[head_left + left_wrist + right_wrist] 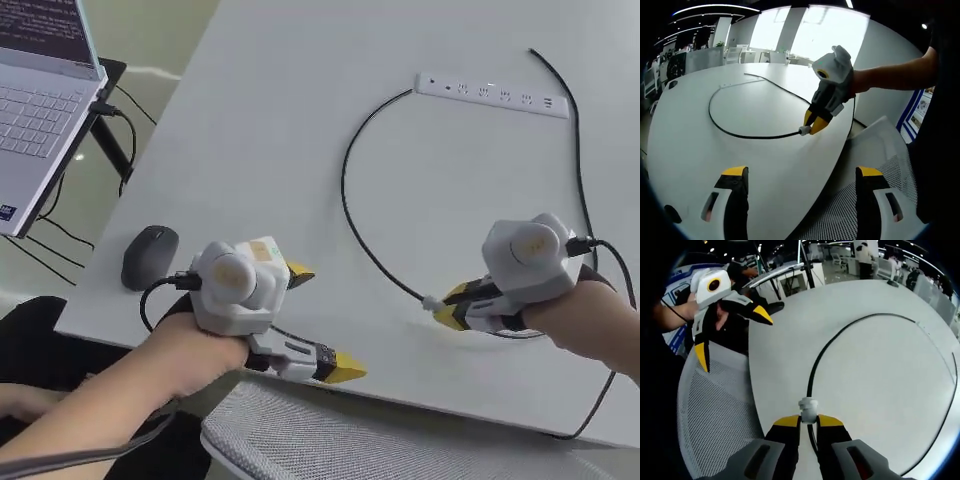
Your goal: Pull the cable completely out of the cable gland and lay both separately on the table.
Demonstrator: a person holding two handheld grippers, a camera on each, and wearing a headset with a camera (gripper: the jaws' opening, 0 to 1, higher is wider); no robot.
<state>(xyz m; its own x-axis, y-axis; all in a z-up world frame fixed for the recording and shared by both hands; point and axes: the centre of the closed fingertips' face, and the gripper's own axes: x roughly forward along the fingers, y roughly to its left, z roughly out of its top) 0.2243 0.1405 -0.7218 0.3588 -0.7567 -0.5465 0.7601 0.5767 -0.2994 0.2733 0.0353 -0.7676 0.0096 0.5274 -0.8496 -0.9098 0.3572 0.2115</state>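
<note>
white table (300, 120) holds black cable (345, 190) wearing white gland (808, 409).

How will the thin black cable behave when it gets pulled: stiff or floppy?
Probably floppy with some springiness: the thin black cable lies in a loose, smooth arc on the white table. It looks light, so it would likely drag and swing behind the right gripper rather than hold shape.

Thin black cable (343, 185), curving in a wide arc across the white tabletop (280, 120), threaded through a small white cable gland (808, 408) near the front edge, gland pinched between the right tongs (809, 421).
</note>
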